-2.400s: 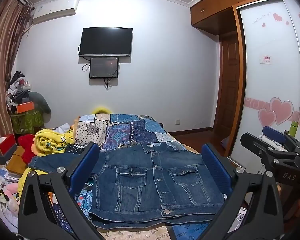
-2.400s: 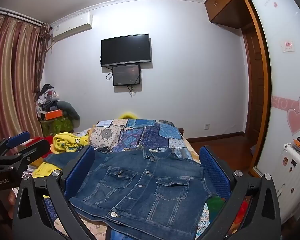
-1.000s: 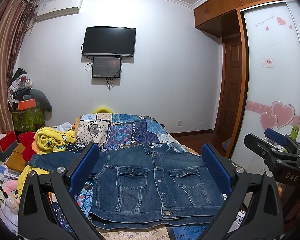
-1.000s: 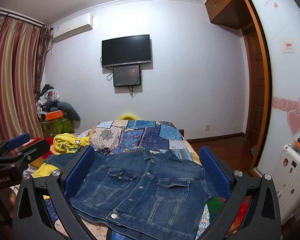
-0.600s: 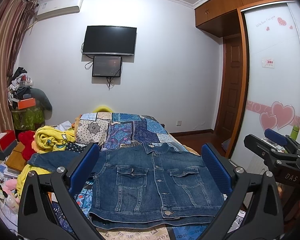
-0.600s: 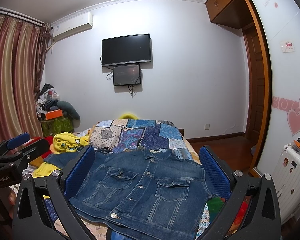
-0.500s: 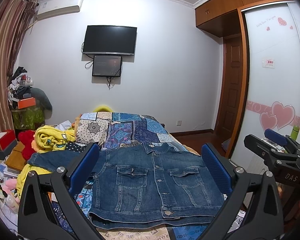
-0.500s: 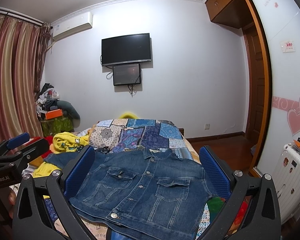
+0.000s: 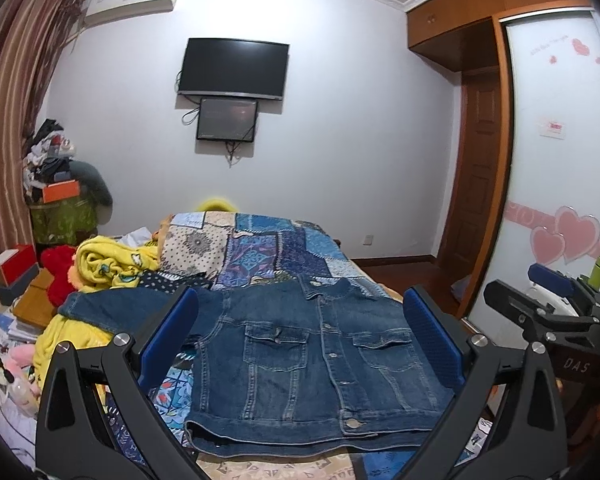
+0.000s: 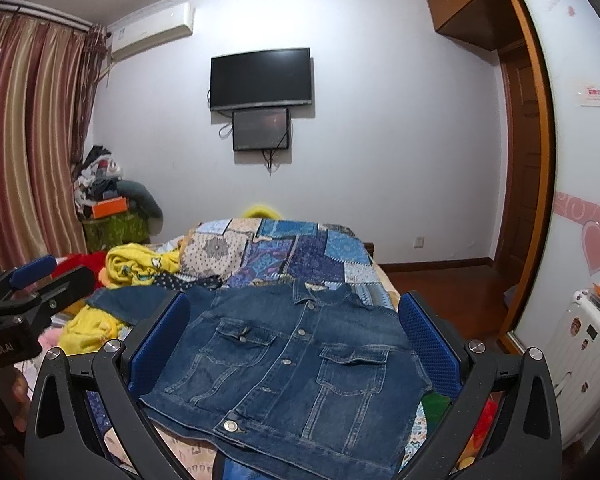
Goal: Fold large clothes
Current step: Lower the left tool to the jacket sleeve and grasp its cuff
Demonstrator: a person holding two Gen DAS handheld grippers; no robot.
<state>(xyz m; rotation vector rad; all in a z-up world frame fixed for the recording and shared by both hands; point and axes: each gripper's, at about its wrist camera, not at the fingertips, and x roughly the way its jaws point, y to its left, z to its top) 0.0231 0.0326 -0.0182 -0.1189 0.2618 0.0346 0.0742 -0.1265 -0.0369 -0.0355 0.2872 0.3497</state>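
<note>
In the left wrist view, striped curtains [image 9: 8, 92] fill the upper left of the frame, and a yellow blanket [image 9: 108, 264] lies bunched at mid left. The left gripper [image 9: 300, 344] hovers released, blue pads spread wide, grasping nothing. Between the pads, in the lower centre, the denim jacket [image 9: 300, 356] lies flat and buttoned, front up, on the patchwork bedspread [image 9: 260, 248], one sleeve trailing toward the left. A television [image 9: 234, 68] hangs on the wall at upper centre. At lower right the right gripper [image 9: 548, 300] shows from the side. In the right wrist view it [image 10: 294, 344] is likewise released above the jacket [image 10: 292, 364].
</note>
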